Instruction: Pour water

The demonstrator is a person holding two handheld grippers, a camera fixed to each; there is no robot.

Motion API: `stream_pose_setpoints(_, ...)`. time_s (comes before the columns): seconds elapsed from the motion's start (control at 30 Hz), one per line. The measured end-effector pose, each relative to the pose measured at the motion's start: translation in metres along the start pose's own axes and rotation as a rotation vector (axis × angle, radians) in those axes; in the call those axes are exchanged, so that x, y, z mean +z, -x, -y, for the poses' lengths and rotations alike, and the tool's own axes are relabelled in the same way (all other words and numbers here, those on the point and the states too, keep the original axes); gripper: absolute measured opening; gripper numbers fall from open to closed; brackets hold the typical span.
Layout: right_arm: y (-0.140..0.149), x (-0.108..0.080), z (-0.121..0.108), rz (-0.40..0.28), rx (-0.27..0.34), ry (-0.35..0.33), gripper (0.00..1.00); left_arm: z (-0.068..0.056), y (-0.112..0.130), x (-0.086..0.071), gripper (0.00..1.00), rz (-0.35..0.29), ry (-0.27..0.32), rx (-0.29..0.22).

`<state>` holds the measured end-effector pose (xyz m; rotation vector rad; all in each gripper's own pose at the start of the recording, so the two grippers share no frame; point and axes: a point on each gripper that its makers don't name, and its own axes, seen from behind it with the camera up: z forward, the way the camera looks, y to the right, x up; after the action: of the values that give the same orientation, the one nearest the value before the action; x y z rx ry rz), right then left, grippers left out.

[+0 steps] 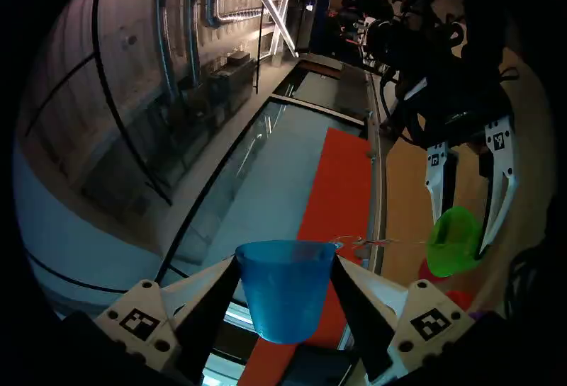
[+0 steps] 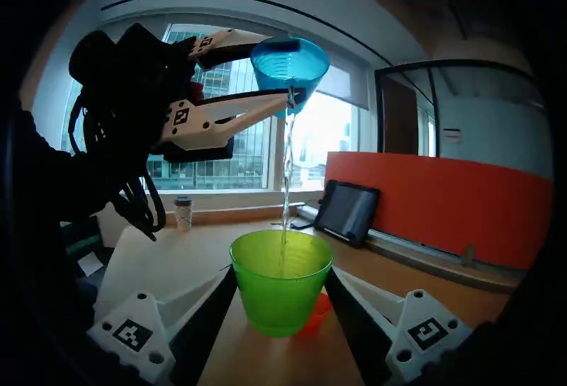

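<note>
A left gripper [image 2: 276, 67] is raised high over a wooden desk [image 2: 283, 358], its two white fingers clamped on the sides of a translucent blue plastic cup [image 2: 289, 67]. The cup is tipped, and a thin stream of water [image 2: 286, 173] falls from its lower rim. Black cables hang from the hand holding the gripper.

Directly below, a right gripper [image 2: 281, 280] grips a translucent green plastic cup [image 2: 281, 287] from both sides, upright, and the stream drops into its open mouth. Whether this cup rests on the desk cannot be told. A small red object [image 2: 319, 311] sits just behind its base.

Along the desk's far edge, a dark tablet [image 2: 347, 210] leans near an orange partition panel [image 2: 453, 202]. At the far left, a small jar with a dark lid [image 2: 183, 212] stands on the ledge under a large window [image 2: 241, 152]. The desk between the cups and these things lies open.
</note>
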<state>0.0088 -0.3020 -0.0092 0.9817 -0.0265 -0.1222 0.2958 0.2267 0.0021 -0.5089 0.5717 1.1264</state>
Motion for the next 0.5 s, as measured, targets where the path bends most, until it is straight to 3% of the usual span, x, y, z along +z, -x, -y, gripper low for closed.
stream_pose_setpoints(0.5, 0.0003, -0.0002, -0.0005, -0.003, 0.002, 0.002, 0.88, -0.0017, -0.0045, 0.0001, 0.87, -0.001, 0.004, 0.060)
